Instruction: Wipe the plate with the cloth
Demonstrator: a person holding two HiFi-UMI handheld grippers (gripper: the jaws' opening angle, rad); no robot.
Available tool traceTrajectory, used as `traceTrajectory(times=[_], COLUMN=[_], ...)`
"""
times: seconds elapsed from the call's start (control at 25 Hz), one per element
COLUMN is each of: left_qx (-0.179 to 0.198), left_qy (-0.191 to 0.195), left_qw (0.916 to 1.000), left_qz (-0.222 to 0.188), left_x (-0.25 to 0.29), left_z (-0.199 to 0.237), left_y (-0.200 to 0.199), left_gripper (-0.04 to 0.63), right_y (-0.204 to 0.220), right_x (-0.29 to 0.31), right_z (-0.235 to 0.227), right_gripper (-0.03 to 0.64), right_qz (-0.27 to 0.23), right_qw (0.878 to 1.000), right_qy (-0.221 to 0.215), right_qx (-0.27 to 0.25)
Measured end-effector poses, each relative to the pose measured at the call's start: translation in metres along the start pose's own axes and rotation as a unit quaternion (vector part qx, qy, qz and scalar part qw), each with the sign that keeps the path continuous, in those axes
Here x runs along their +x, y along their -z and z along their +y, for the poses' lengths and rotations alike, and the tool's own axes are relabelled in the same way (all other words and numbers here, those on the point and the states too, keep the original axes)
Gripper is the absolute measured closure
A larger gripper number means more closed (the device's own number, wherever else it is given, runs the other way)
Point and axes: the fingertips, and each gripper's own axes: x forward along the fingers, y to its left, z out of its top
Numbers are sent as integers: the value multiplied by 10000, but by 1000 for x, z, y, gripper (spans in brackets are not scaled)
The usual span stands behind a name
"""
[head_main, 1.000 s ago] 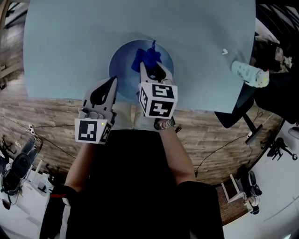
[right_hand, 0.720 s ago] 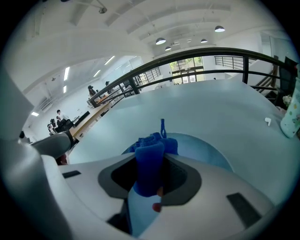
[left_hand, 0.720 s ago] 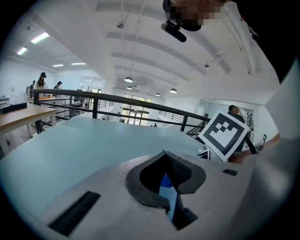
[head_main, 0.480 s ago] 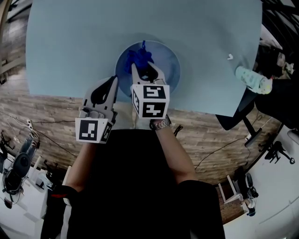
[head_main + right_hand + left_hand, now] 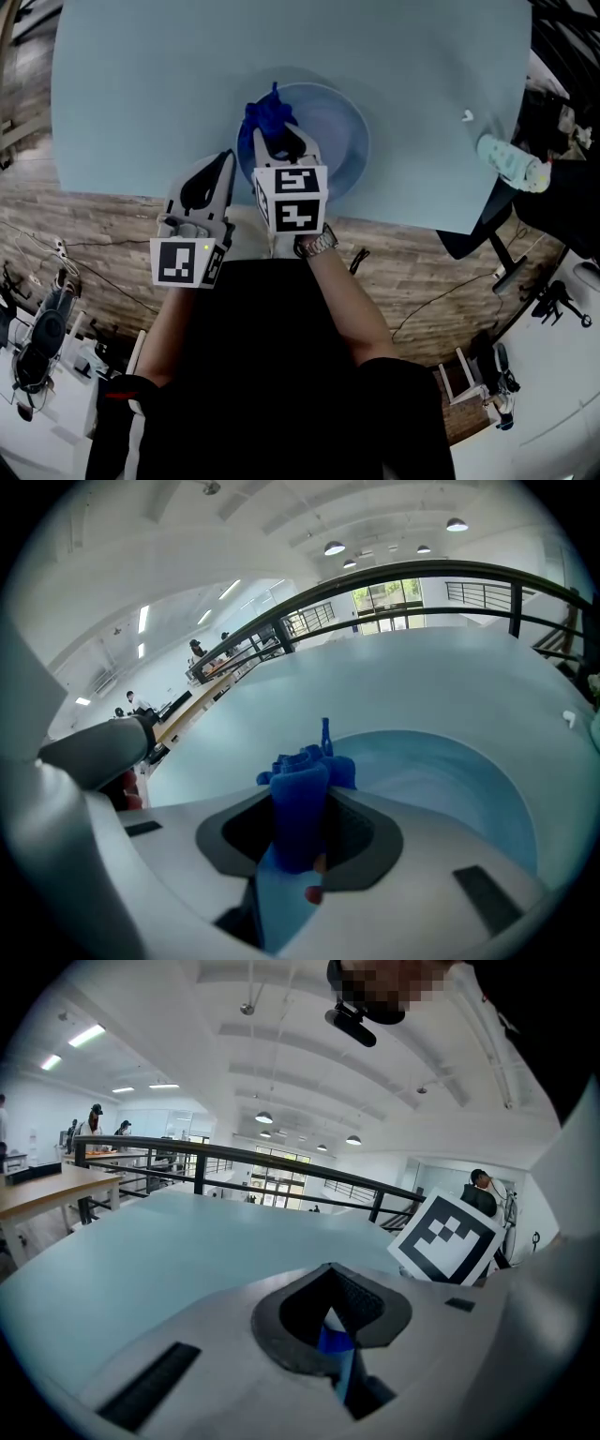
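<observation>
At the near edge of the pale blue tabletop, the left gripper idles, jaws together and empty. The right gripper pinches the soft, bunched blue cloth over the left rim of the round blue plate. That plate looks slick, so steady its near rim.

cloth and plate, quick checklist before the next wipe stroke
1. Cloth gripped: ok, the right hand-held gripper is shut on it.
2. Cloth over plate: ok, at its left rim.
3. Plate steadied: cannot tell; the left hand-held gripper, jaws together, sits by the rim, contact unclear.
4. Plate fully on table: ok, though close to the near edge.
5. Wipe path: ok, the plate is bare to the right of the cloth.
</observation>
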Motion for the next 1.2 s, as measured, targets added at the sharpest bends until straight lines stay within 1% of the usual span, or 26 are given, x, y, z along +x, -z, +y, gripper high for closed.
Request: traceTrajectory(times=[0.6, 1.2], left_qx=[-9, 42], left_qy=[29, 97], left_qw=[10000, 9999], left_qz=[81, 99], left_x=[7, 10], left_z=[4, -10], left_y=[5, 5], left_gripper=[595, 595], right_y=[7, 9], right_x=[16, 8], right_z=[-6, -18], right_gripper=[499, 499], right_qz=[169, 163], right_qw=[9998, 9998], right_qy=[23, 48], right_qx=[70, 77])
